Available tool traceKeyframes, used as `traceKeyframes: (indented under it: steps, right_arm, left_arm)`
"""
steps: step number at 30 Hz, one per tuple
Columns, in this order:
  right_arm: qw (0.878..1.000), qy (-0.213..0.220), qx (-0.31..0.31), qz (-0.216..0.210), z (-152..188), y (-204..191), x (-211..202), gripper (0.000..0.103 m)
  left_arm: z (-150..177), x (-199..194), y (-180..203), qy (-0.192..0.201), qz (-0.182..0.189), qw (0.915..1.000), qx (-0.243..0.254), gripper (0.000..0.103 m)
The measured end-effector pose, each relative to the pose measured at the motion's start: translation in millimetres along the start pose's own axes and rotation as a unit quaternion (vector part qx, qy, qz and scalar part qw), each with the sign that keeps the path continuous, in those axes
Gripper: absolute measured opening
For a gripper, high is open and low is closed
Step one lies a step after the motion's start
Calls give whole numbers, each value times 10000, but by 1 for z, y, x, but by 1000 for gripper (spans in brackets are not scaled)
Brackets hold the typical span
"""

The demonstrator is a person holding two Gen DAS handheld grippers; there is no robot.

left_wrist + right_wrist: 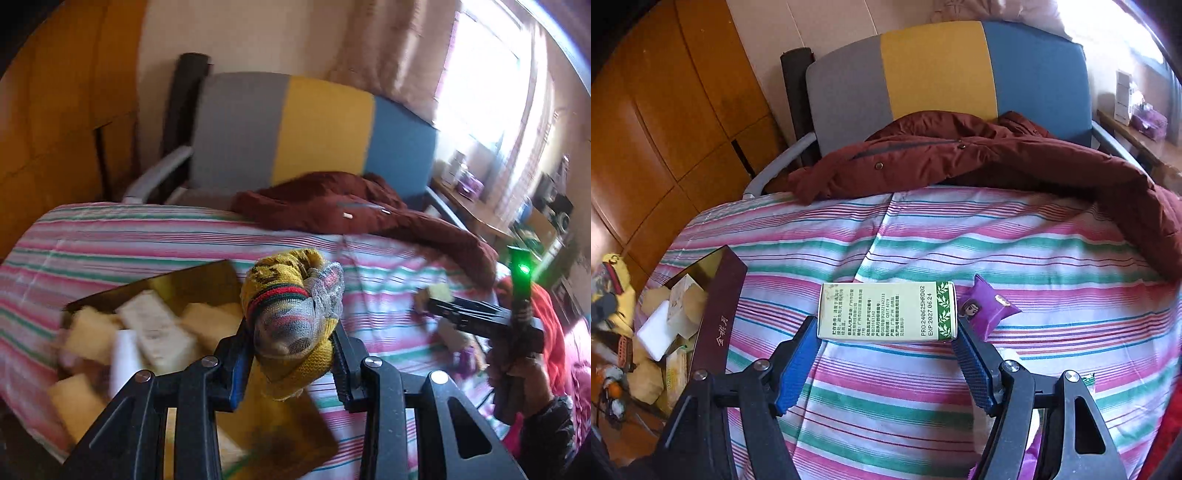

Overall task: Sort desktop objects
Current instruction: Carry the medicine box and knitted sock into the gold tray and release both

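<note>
Right up close, the left claw (295,332) is clenched on a yellow knitted sock bundle (291,295) with red and green bands and a bit of mesh over it, held in the air just beside the dark box (155,284) that already holds sponges and white packets. The box sits at the bed's left edge on the striped sheet (960,240). To drop the bundle in well, I'd say it should be carried fully over the box opening before the grip is loosened, since it looks soft and could roll off the rim. The right claw (886,336) is released, its blue pads (798,354) spread wide on either side of a green and white carton (886,312) lying flat on the sheet, the carton's near edge between the tips. A purple candy wrapper (986,308) lies touching the carton's right end, so closing squarely on the carton's short ends should avoid catching it. A maroon jacket (997,162) lies well behind.
</note>
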State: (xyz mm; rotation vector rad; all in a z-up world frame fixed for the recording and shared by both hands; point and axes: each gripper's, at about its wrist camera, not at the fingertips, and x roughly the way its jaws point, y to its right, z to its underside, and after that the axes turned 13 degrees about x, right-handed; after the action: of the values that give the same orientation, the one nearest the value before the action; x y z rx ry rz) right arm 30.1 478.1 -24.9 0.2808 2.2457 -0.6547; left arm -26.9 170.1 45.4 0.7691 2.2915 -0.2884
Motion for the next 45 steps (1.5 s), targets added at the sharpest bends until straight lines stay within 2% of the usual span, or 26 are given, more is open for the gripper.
traceKeyframes:
  steps: [6,12,19,27,31,33,35,41,45]
  right_arm:
    - [9989,-31,-330,-345,11,-50,-14,72]
    - [9928,-216,-803,-857,38,-127,-13,72]
    - [9878,-526,-874,-1178,55,-191,12,72]
    - [9891,-502,-594,-1254,36,-241,46,72]
    - [9909,-546,-420,-1157,25,-259,68,75]
    - [9915,-599,-278,-1122,21,-261,78,81]
    - [9924,-638,-219,-1033,20,-262,90,82]
    - [9930,-679,-40,-969,27,-248,91,83]
    - [9943,-605,-73,-874,38,-239,79,84]
  left_arm:
    - [32,-16,-70,-88,-465,9979,-446,37]
    - [69,-19,-112,-287,-701,9939,-803,37]
    - [91,-12,-120,-382,-554,9947,-783,37]
    - [86,-2,-139,-310,-588,9925,-1025,39]
    - [90,0,-150,-329,-576,9905,-1201,47]
    - [93,1,-151,-399,-495,9907,-1200,50]
    - [97,0,-152,-411,-480,9907,-1208,53]
    - [106,-9,-152,-191,-844,9902,-1097,53]
    - [110,3,-146,-391,-752,9915,-982,51]
